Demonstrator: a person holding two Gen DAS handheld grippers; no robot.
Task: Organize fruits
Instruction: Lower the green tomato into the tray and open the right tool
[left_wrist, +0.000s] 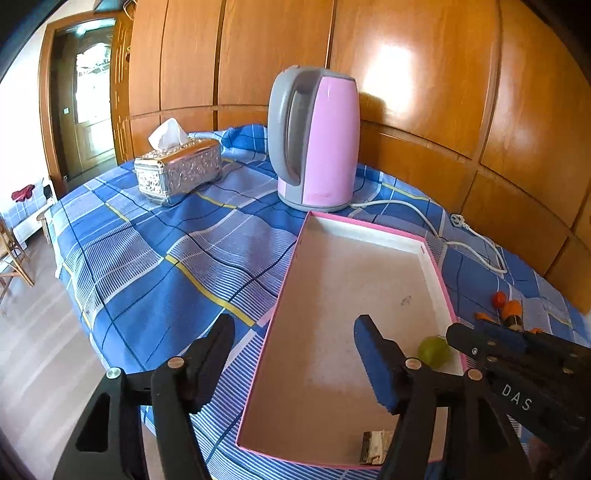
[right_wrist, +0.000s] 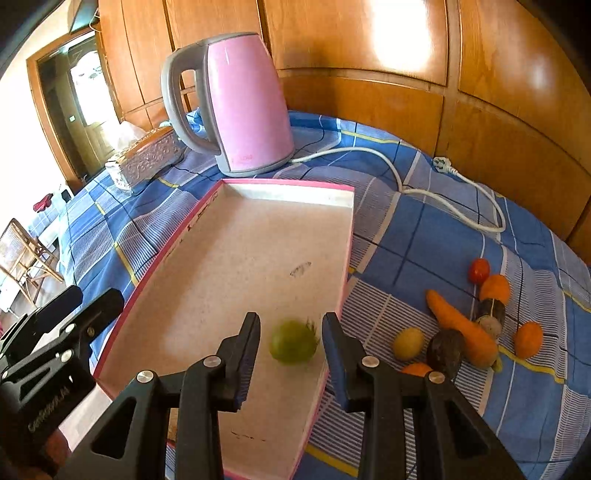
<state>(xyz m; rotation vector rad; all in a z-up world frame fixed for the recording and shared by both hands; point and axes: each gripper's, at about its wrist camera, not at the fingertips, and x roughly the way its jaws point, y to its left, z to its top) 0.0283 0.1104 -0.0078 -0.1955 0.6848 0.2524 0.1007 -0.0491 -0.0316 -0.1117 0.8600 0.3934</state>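
My left hand-held gripper (left_wrist: 295, 354) tilts down over the near half of the pink tray (left_wrist: 436, 258), its jaws spread wide with nothing between them; one finger hangs outside the tray's left rim, the other over the tray floor. My right hand-held gripper (right_wrist: 290, 328) also pitches down over the tray, jaws parted (only modestly), and the green fruit (right_wrist: 293, 341) lies on the tray floor between the fingertips, blurred, with a clear gap on each side, so nothing is pinched. From the left wrist view the right gripper comes in at 4 o'clock, just beside that fruit. The other fruits (right_wrist: 465, 328) lie in a loose heap on the checked cloth at 3 o'clock of the tray, well apart from both grippers. The kettle (right_wrist: 243, 103) stands at 12 o'clock, just beyond the tray's far rim.
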